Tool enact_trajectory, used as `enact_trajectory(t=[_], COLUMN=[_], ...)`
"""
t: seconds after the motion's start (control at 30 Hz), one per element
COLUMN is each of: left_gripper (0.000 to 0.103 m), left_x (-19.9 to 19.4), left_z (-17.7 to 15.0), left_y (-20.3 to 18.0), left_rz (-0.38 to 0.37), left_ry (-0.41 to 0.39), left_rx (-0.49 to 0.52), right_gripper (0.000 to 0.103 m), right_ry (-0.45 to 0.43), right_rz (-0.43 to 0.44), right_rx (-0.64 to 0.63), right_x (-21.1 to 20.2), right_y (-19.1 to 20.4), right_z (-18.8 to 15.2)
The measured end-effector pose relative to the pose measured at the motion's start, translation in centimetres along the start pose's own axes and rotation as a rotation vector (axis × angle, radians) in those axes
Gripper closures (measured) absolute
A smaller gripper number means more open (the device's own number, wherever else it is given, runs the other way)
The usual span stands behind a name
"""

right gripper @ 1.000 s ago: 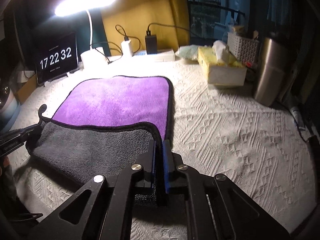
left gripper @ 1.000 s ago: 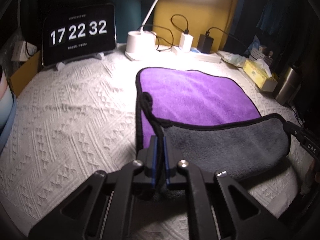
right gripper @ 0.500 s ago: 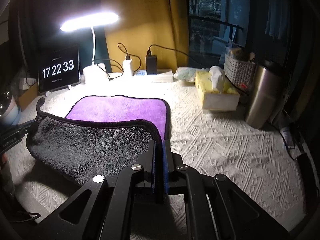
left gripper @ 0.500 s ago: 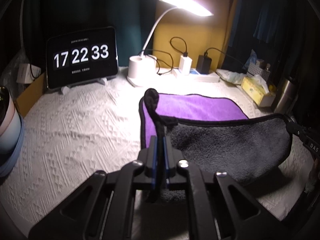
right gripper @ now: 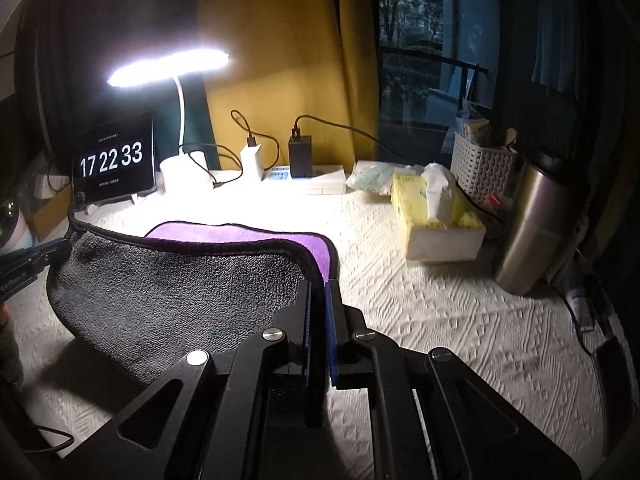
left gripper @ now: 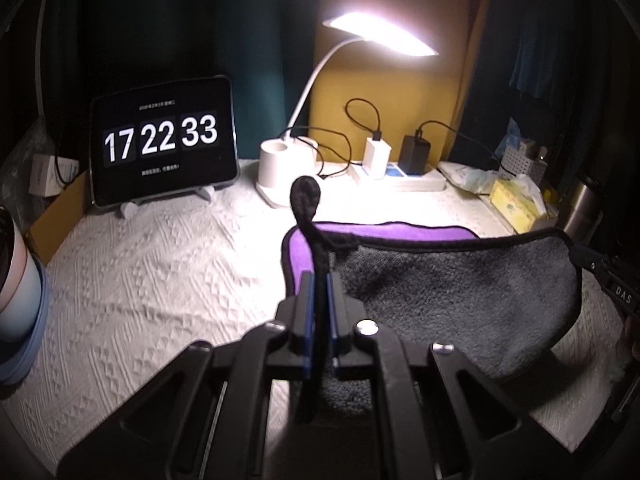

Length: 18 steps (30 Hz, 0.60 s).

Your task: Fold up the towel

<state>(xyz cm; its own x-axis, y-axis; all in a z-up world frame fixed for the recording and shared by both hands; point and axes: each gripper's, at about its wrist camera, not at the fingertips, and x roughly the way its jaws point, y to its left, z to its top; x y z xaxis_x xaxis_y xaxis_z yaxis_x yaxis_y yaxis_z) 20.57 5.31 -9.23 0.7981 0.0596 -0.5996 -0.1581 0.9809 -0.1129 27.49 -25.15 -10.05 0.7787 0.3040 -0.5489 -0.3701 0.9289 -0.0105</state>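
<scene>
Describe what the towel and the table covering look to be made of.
Towel: looks like plush microfiber, matte, grey one side, purple the other, with a stitched black border; the nap shows as fuzzy loops. Table covering: seemingly white woven cotton, matte, with raised geometric ridges.

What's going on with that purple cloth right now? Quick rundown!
Left gripper and right gripper each shut on a near corner. Towel lifted, grey underside showing, far edge on the table. Nothing blocks the fold path.
</scene>
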Motion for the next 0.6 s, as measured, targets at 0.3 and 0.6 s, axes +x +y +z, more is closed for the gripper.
enact_trajectory(t=[0.3, 0.6], left_gripper=[0.097, 0.097], left_x=[1.5, 3.7], left_z=[1.7, 2.9], left_y=[0.2, 0.4], left_rz=[-0.011, -0.044], left_ry=[-0.002, 0.017], left_rx=[0.002, 0.008], right_gripper=[0.096, 0.096], right_ry=[-0.007, 0.004], right_rz=[0.001, 0.002], right_rx=[-0.003, -0.002], right_x=[2.5, 5.0], right_y=[-0.4, -0.5], right_z=[1.5, 2.7])
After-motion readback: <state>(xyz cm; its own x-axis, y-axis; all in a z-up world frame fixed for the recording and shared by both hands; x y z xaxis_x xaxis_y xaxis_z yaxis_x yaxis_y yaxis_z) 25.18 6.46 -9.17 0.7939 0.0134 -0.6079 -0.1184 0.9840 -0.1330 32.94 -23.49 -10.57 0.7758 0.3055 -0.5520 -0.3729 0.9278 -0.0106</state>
